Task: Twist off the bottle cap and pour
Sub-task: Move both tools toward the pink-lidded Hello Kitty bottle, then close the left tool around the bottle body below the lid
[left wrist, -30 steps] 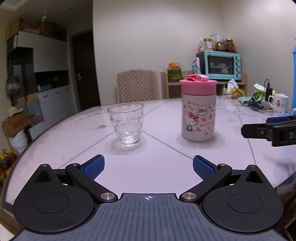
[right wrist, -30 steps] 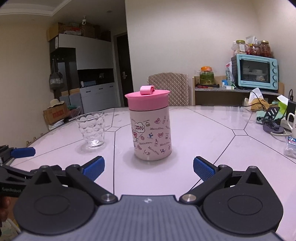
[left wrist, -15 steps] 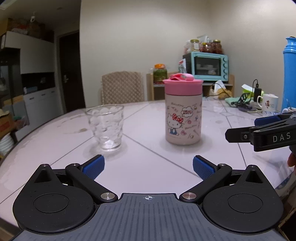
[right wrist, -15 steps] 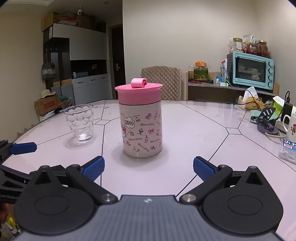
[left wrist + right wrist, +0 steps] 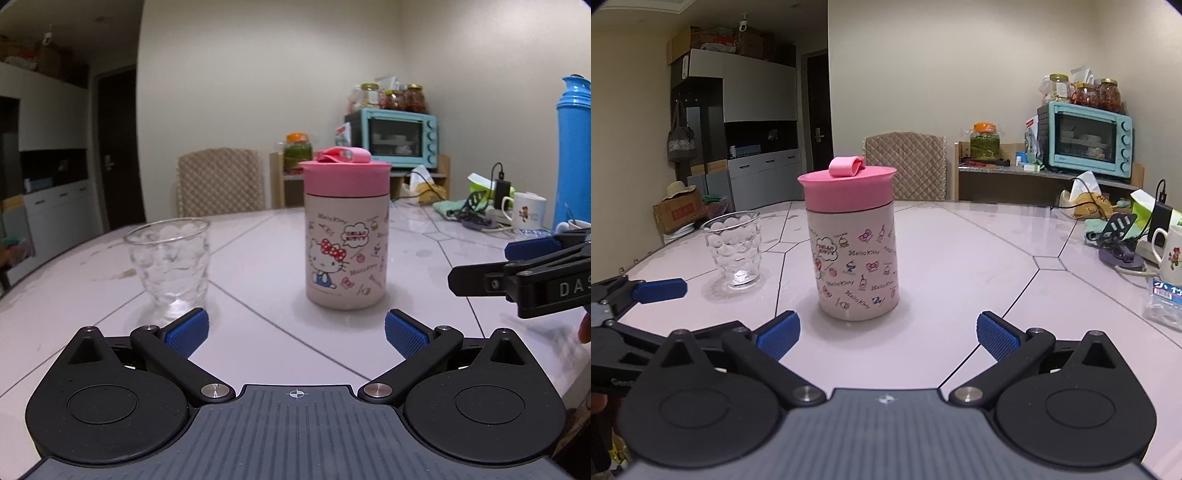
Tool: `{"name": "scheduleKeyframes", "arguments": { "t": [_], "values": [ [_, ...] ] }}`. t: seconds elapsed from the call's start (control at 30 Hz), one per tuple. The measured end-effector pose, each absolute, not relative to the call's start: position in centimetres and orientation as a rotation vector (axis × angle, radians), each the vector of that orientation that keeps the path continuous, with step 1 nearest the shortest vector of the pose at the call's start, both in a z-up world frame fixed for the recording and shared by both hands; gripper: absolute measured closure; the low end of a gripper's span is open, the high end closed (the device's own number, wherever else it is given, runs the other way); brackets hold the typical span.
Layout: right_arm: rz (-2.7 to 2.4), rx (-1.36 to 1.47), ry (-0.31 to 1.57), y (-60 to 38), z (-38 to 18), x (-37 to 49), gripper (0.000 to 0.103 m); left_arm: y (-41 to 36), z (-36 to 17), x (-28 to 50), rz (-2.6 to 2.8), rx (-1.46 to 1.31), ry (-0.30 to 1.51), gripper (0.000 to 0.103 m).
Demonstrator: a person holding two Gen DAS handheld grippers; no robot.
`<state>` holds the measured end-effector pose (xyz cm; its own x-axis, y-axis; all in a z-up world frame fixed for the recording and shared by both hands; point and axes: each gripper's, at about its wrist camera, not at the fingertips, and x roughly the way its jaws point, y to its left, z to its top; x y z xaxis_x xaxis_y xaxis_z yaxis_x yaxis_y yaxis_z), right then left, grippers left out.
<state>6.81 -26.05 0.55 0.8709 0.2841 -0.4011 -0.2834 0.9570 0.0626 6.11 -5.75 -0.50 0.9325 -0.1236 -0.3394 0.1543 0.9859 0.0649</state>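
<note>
The bottle stands upright near the middle of the desk. It is white with cat drawings on it. Its pink cap sits on top and looks closed. A clear glass stands on the desk near the bottle, to its left, not touching it. I cannot see any drink in the glass, only a shine at the bottom.

The left tongs are spread wide and hold nothing. They point between the glass and the bottle. The right tongs are spread wide too and hold nothing. They point at the bottle, which is just ahead of them.

With the cap on and the glass looking dry, this could be before the cap comes off. It could also be after the cap went back on. I cannot tell which.

Farther away are a white mug, a tall blue flask and a small blue oven.
</note>
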Motion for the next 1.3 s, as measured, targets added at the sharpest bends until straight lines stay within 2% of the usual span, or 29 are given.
{"name": "scheduleKeyframes", "arguments": {
  "t": [0.43,1.3],
  "values": [
    [0.267,0.099,0.377,-26.0,1.7,8.0,0.000,-5.9,0.2,8.9,-0.282,0.130,0.347,0.000],
    [0.246,0.054,0.347,-25.2,4.5,9.0,0.000,-6.4,1.2,14.4,-0.415,0.232,0.315,0.000]
  ]
}}
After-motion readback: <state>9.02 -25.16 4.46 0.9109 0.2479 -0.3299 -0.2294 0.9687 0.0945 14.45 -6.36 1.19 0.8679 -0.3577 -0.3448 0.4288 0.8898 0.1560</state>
